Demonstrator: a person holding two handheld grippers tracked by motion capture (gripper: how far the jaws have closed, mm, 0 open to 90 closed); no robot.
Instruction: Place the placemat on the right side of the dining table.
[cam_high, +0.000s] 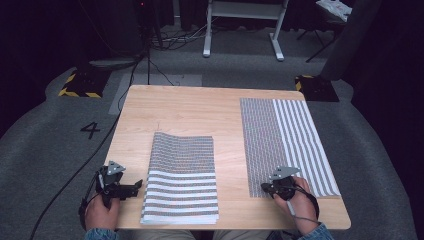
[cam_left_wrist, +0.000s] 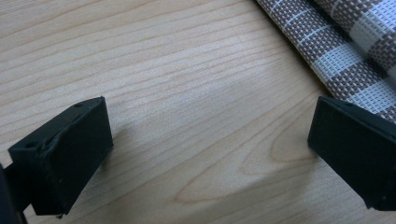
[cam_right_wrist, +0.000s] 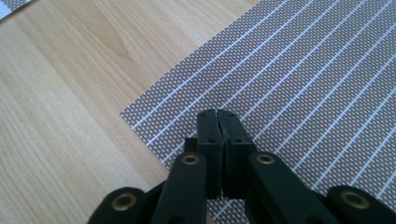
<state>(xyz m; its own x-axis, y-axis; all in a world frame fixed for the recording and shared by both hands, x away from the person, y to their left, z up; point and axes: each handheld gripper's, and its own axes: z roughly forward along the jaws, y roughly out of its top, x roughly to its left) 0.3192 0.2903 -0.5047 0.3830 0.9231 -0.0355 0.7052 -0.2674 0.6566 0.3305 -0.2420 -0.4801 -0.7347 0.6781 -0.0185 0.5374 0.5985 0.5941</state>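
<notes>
The right hand-held gripper (cam_right_wrist: 218, 114) is clenched tight over the near corner of the flat striped placemat (cam_high: 287, 142) at four o'clock on the desk (cam_high: 190, 107); whether it pinches the fabric I cannot tell. The left hand-held gripper (cam_left_wrist: 210, 140) is released, at eight o'clock beside the placemat stack (cam_high: 182, 175)

A: How is the high view lit?
B: From above. The table (cam_high: 190, 107) is bright and evenly lit, the grey floor (cam_high: 45, 150) dimmer, and the far background falls to near black. The view is soft, with little fine detail.

A: Are shadows visible?
B: Yes. In the left gripper view, 2 soft shadows lie on the wood beside the black jaws. The striped mat (cam_left_wrist: 345, 51) at the upper right is slightly blurred.

A: And the right gripper view?
B: Bright and even, without glare. The mat (cam_right_wrist: 299, 79) weave is fairly sharp; the near linkage at the bottom is softer.
</notes>
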